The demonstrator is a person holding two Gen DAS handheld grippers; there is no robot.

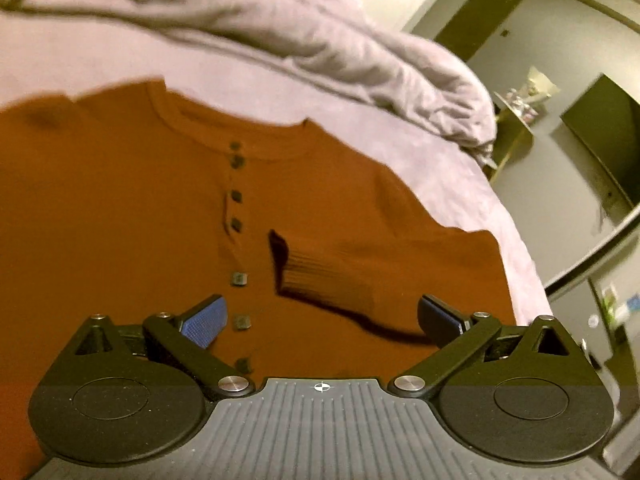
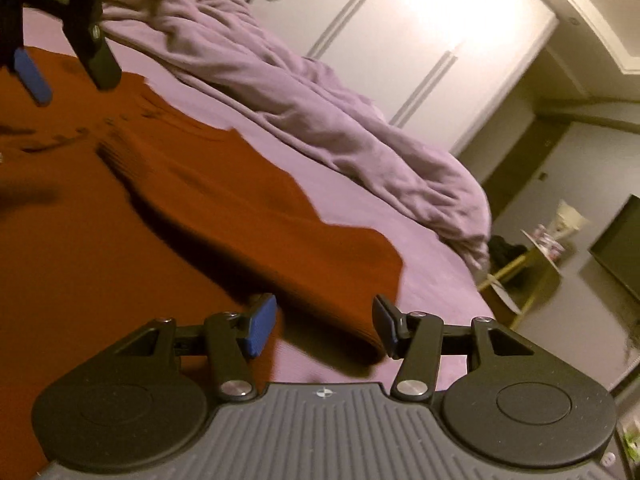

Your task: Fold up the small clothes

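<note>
A rust-orange buttoned top (image 1: 120,208) lies flat on a purple bed sheet (image 1: 460,168), neck away from me. One sleeve (image 1: 332,276) is folded across the chest, its ribbed cuff near the button row. My left gripper (image 1: 320,316) is open above the lower chest, holding nothing. My right gripper (image 2: 324,328) is open and empty, low over the folded sleeve's edge (image 2: 340,304) at the top's (image 2: 80,248) right side. The left gripper also shows in the right wrist view (image 2: 68,72), open above the top.
A crumpled purple duvet (image 2: 320,112) is heaped along the far side of the bed. Beyond the bed's right edge are white wardrobe doors (image 2: 420,60), a small table with items (image 2: 540,248) and a dark screen (image 2: 620,240).
</note>
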